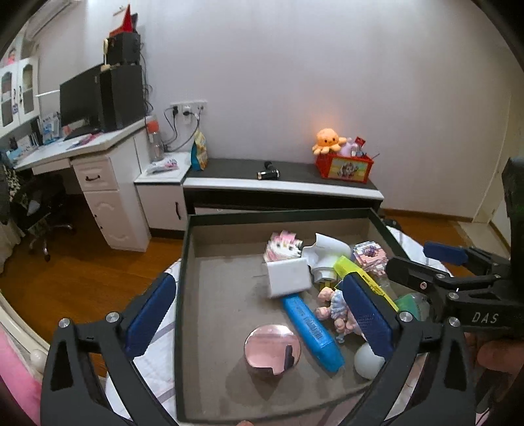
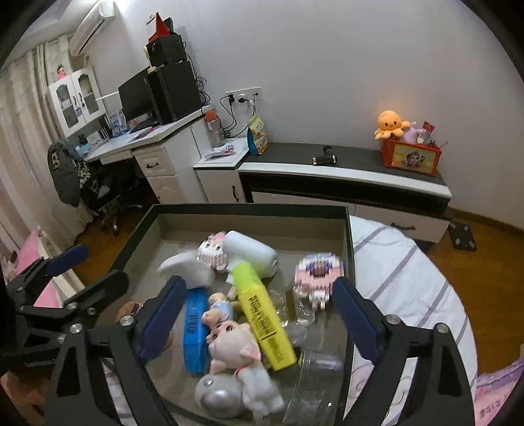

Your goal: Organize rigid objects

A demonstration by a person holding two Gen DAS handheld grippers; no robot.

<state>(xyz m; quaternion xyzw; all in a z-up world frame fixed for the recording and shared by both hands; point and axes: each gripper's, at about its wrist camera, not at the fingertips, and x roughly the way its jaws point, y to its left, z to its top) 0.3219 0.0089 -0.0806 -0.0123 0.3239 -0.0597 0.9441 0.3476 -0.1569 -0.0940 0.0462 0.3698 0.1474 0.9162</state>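
Bed: striped sheet point(image 2: 393, 262) under dark tray point(image 1: 281, 214).
Tray contents: yellow highlighter point(image 2: 265, 324), blue marker point(image 1: 312, 327), at 3 o'clock.
Left tongs point(image 1: 258, 318): wide, empty.
Right tongs point(image 2: 258, 321): wide, empty.

A home bedroom is shown: a striped quilt point(image 2: 402, 272), a computer desk point(image 1: 82, 144), and an octopus plush point(image 2: 389, 123) are seen

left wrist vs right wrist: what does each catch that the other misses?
Left wrist only: the pink round mirror and the white charger.

Right wrist only: the white cat figure and the air conditioner.

Both: the tray, yellow highlighter, blue highlighter, orange octopus plush, and each other's open claw: right claw, left claw.
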